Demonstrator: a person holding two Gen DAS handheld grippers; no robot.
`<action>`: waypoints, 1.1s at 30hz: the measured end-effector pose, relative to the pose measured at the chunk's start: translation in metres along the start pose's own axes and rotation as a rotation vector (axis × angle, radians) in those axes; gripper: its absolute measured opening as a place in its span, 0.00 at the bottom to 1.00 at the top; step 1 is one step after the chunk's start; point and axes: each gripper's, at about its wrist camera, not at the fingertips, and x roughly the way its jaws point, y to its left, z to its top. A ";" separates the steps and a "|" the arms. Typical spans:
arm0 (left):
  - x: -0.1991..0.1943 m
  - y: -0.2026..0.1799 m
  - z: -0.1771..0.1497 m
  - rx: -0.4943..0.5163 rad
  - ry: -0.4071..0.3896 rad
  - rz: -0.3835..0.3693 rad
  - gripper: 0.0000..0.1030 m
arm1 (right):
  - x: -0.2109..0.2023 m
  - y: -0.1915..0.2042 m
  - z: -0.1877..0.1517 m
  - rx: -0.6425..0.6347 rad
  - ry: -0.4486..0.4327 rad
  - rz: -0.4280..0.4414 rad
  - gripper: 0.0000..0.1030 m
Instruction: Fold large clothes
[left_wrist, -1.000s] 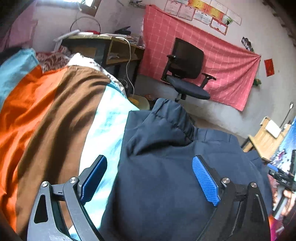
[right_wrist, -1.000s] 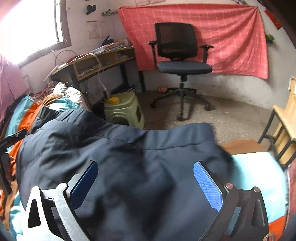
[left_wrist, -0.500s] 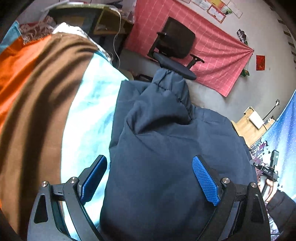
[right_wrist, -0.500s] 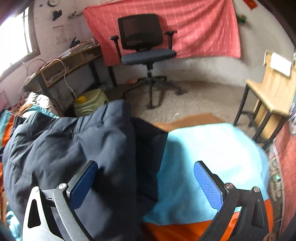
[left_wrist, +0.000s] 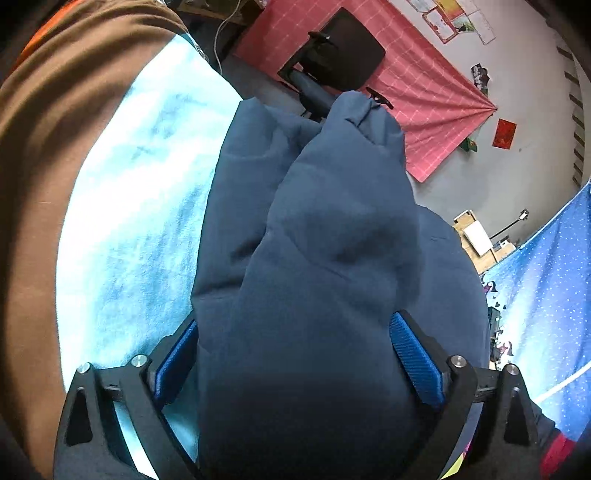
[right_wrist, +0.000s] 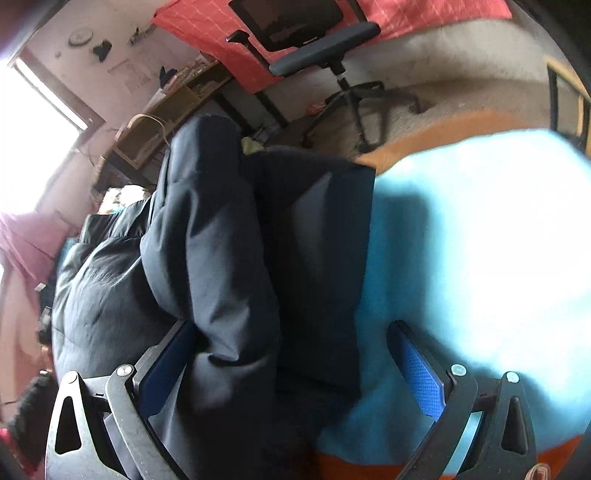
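Both grippers have dipped toward the navy jacket (left_wrist: 325, 266), which now fills centre frame on the striped bedspread (left_wrist: 122, 206). Our left gripper (left_wrist: 299, 358) is opening around its bulk; the right gripper (right_wrist: 291, 373) stands spread. Mid-fold, we judge: next, pinch an edge.

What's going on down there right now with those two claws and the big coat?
Left gripper opening, navy jacket bulging between its pads. Right gripper open, straddling the jacket's edge over the blanket. Jacket bunched, fold unfinished. Nothing in the way.
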 end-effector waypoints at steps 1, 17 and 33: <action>-0.001 0.002 0.000 -0.001 0.000 -0.008 0.96 | 0.002 -0.004 -0.001 0.008 -0.009 0.025 1.00; -0.004 0.017 0.003 -0.002 0.045 -0.069 0.98 | 0.014 0.001 0.004 0.021 0.068 0.213 1.00; -0.005 -0.006 0.005 -0.027 0.055 0.031 0.85 | 0.019 0.004 0.008 0.142 0.088 0.144 1.00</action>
